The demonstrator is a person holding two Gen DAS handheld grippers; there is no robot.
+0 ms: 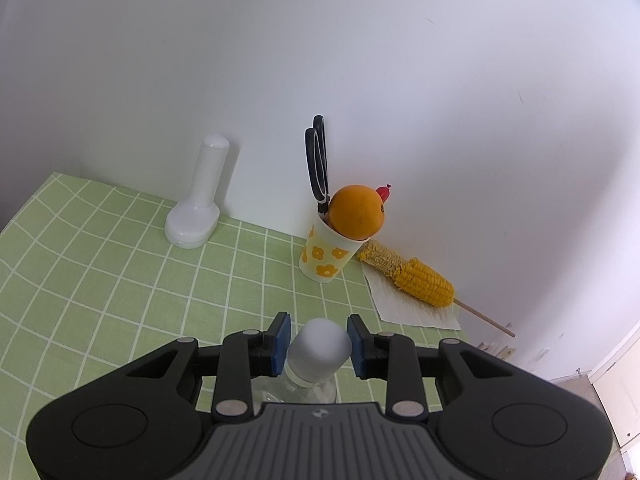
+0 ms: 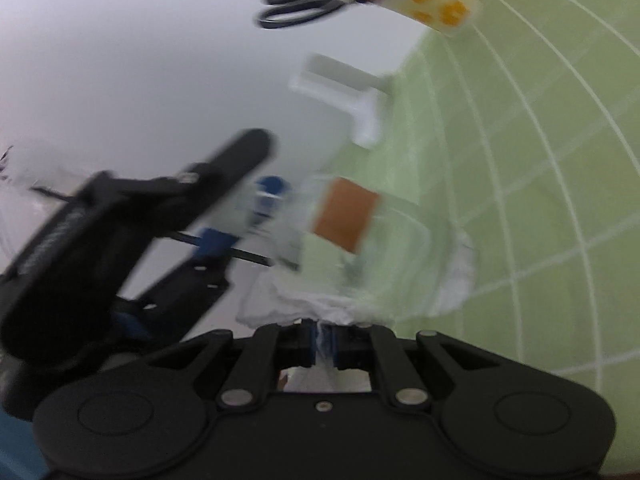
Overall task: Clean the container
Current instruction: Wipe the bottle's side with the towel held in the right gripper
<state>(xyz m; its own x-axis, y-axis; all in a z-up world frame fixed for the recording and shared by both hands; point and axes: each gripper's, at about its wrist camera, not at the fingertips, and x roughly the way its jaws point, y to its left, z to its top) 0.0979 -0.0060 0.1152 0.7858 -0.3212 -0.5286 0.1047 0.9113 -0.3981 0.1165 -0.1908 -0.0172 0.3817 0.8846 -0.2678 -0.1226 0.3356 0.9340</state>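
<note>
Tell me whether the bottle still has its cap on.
Capped. In the left wrist view, a white cap tops the clear bottle, gripped between the left gripper's blue pads.

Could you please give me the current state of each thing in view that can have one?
Clear plastic bottle with white cap: capped, clamped at the neck.
Left gripper: shut on the bottle.
Right gripper: shut on crumpled white tissue.
Flowered paper cup: upright, holding black scissors and an orange.
Yellow corn cob: partly eaten, on a napkin.

A clear bottle (image 1: 316,376) with a white cap stands upright on the green-checked cloth (image 1: 120,264).
</note>
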